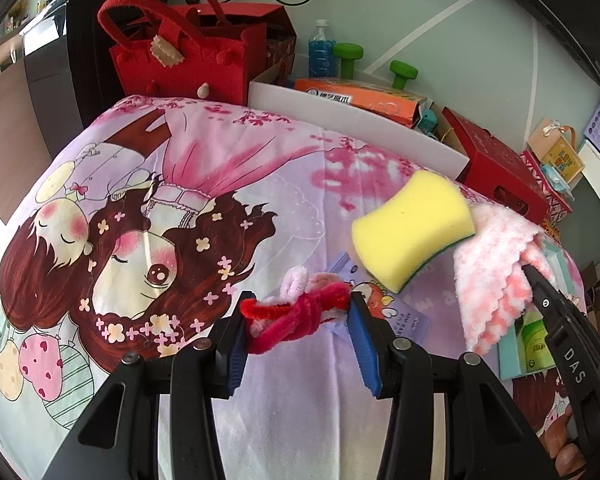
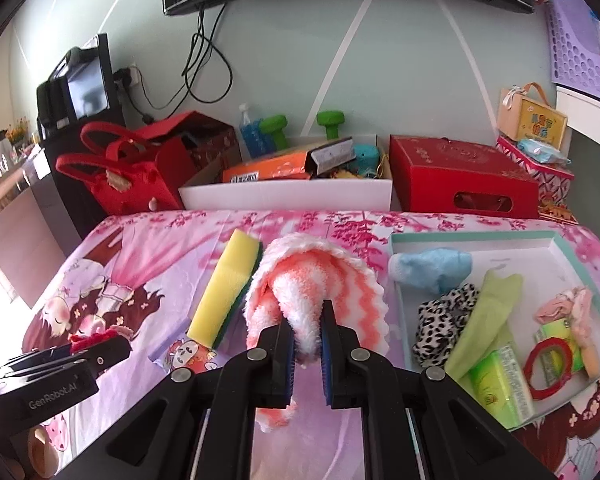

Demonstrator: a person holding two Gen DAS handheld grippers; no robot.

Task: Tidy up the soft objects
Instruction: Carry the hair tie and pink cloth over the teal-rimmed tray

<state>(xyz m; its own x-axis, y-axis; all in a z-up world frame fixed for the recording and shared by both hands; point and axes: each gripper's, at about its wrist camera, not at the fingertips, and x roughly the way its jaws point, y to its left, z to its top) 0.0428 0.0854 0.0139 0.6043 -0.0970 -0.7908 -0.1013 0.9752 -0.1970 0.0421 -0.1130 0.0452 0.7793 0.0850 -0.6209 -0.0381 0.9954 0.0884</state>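
While our left gripper [image 1: 298, 320] is clamped on a knot of red and pink fuzzy pipe-cleaner [image 1: 296, 314], our right gripper [image 2: 307, 344] pinches a fold of the pink-and-white fleecy cloth [image 2: 316, 276], which drapes over and hangs below its blue pads. Both are held above the cartoon-printed pink bedsheet [image 1: 180, 200].

Only the right wrist view shows the shallow white tray [image 2: 476, 239] with a teal rim, at about three o'clock from the cloth. It holds a pale blue fluffy cloth [image 2: 436, 268], a leopard-print scrunchie [image 2: 444, 320], a smooth green cloth [image 2: 484, 320], a green tissue pack [image 2: 500, 384], a red ring [image 2: 548, 364] and a crumpled pink scrunchie [image 2: 568, 304]. From the left wrist view just a corner of that tray peeks out behind the cloth at three o'clock.

The yellow sponge [image 1: 412, 228] — porous, waisted, with a dark green scouring layer — touches the cloth's edge in both views; whether it rests on the sheet we cannot tell. The left view shows its broad face, the right view its long side at eleven o'clock from our fingers.

At twelve o'clock stand a red felt bag [image 2: 128, 176], a white box [image 2: 284, 196] and a red carton [image 2: 460, 176].
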